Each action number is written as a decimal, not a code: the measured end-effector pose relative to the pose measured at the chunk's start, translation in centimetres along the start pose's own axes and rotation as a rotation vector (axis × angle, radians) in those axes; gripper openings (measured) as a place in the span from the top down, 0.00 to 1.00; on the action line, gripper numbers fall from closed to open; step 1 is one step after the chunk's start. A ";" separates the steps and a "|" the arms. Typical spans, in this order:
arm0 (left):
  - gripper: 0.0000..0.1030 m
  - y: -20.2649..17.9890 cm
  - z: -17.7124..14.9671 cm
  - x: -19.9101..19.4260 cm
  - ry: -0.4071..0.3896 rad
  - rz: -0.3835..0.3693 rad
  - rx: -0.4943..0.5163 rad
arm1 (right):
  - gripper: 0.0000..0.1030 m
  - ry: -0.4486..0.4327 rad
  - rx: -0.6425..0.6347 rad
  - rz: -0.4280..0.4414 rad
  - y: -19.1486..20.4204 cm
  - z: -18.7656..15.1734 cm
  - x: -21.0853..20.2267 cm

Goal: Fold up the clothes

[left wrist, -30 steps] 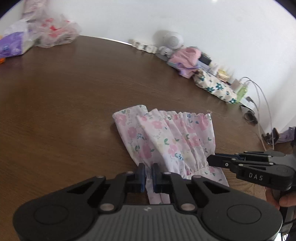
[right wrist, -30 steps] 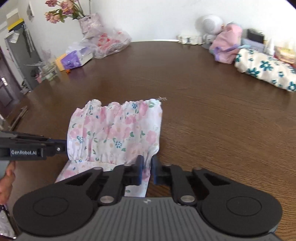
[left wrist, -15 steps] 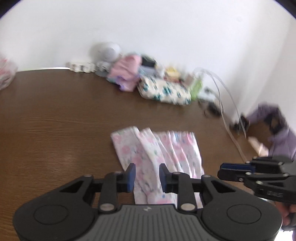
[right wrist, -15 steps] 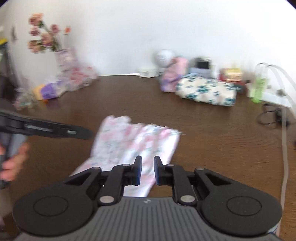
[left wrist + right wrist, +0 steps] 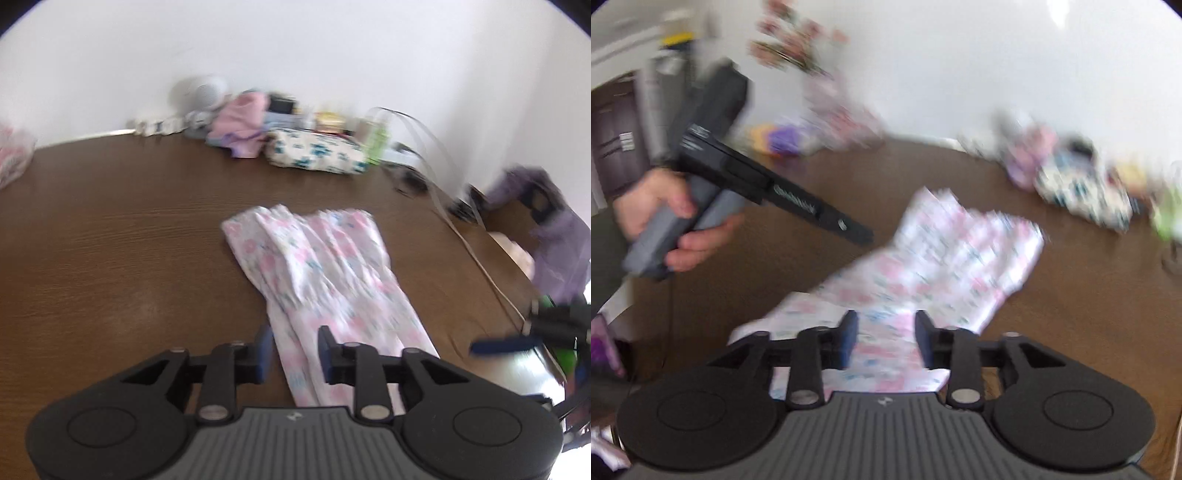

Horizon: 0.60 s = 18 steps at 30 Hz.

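Both claws released, floral garment [image 5: 325, 273] flat

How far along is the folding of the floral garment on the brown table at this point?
Done: the floral garment lies on the table folded into a narrow, layered strip. In hand: nothing; the left claw and right claw are both opening, with cloth seen between the pads but not pinched. Left: probably a crosswise fold to make it compact; the blur hides finer detail.

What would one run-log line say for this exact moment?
left tongs: opening, pads off cloth | right tongs: opening, nothing gripped | floral garment: lying folded on brown table
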State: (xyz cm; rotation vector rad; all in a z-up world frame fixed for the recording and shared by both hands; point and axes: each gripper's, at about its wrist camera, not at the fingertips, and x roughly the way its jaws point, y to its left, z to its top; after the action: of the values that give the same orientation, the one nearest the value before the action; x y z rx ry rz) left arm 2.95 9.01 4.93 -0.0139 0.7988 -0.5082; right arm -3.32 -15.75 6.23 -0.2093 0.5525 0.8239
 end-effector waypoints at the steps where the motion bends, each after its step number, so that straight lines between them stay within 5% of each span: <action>1: 0.70 -0.6 -1.0 -1.3 -0.003 -0.033 0.039 | 0.43 -0.024 -0.056 0.066 1.3 -0.5 -1.3; 4: 0.70 -2.1 -3.8 -3.8 -0.026 -0.170 0.087 | 0.35 -0.011 -0.192 0.206 5.0 -2.0 -2.4; 8: 0.69 -4.2 -6.4 -5.2 -0.069 -0.327 0.175 | 0.35 0.055 -0.354 0.177 7.4 -3.5 -1.0; 18: 0.68 -4.1 -7.9 -2.9 0.047 -0.333 0.234 | 0.37 0.106 -0.496 0.206 7.7 -5.6 0.8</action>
State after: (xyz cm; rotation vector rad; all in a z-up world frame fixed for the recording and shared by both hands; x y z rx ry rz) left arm -5.94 8.08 2.19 0.0825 0.7824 -0.9177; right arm -10.74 -12.20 1.32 -0.6615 0.4656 1.1488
